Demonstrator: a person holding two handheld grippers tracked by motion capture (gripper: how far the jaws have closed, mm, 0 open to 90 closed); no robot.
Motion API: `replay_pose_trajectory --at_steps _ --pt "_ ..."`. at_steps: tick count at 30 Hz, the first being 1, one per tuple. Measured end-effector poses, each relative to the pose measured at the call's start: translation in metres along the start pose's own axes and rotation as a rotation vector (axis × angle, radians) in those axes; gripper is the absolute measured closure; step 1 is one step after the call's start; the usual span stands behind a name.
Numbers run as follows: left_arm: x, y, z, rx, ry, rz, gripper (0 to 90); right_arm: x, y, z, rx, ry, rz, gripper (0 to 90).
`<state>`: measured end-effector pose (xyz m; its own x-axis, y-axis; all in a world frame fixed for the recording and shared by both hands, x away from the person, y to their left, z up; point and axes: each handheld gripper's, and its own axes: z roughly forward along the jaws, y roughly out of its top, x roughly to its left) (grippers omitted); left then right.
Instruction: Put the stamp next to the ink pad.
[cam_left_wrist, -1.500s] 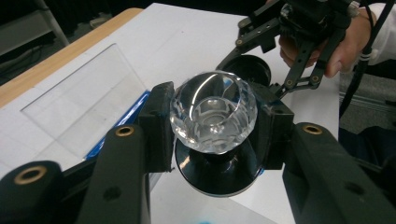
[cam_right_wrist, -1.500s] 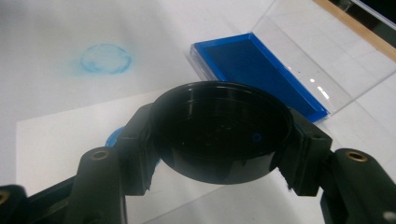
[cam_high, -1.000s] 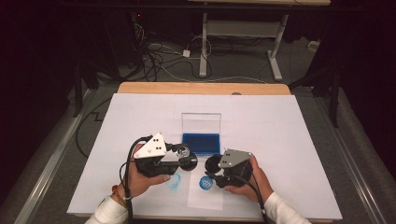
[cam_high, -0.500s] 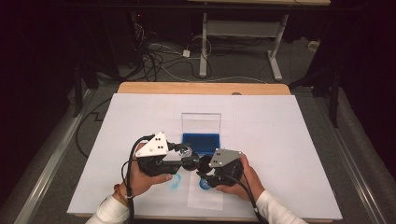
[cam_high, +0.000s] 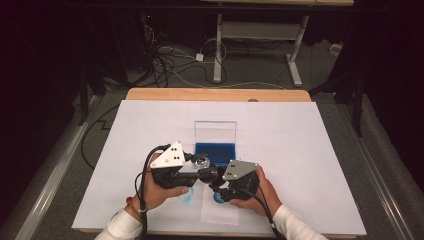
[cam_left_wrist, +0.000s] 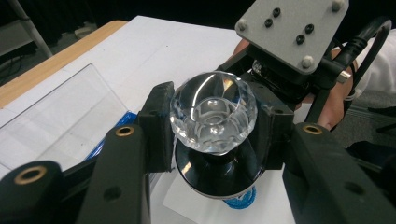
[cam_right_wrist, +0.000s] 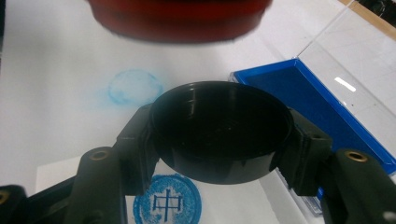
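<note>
My left gripper is shut on a stamp by its clear faceted crystal knob; a black round part sits just below the knob. In the right gripper view, my right gripper is shut on a black round cap, open side up. The stamp's red underside hangs just above the cap, blurred. In the high view, left gripper and right gripper meet tip to tip just in front of the blue ink pad.
The ink pad's clear lid stands open behind it. A small paper sheet on the white table cover bears a sharp blue stamp print. A faint blue print lies beside it. A wooden table edge runs along the back.
My right gripper has moved left with the cap until it meets the left gripper and the stamp. The left gripper has stayed nearly still.
</note>
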<state>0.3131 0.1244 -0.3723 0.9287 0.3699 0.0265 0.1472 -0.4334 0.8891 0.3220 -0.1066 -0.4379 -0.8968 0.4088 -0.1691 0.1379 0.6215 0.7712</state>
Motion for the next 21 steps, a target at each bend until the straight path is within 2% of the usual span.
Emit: replay_pose_trajectory --at_steps 8,11,15,21 --pt "0.003 -0.001 0.004 -0.009 0.004 -0.01 54.6 -0.002 0.006 0.001 -0.053 0.008 0.028 38.7" --pt "0.006 -0.002 0.004 -0.016 -0.001 -0.025 54.7 -0.002 0.006 0.001 -0.056 0.009 0.039 38.7" --pt "0.007 -0.001 0.006 -0.031 -0.007 -0.025 54.7 -0.001 0.004 0.003 -0.053 0.012 0.044 38.7" --pt "0.006 -0.001 0.016 -0.025 -0.015 -0.02 54.7 -0.002 0.003 0.0 -0.081 0.016 0.061 38.7"
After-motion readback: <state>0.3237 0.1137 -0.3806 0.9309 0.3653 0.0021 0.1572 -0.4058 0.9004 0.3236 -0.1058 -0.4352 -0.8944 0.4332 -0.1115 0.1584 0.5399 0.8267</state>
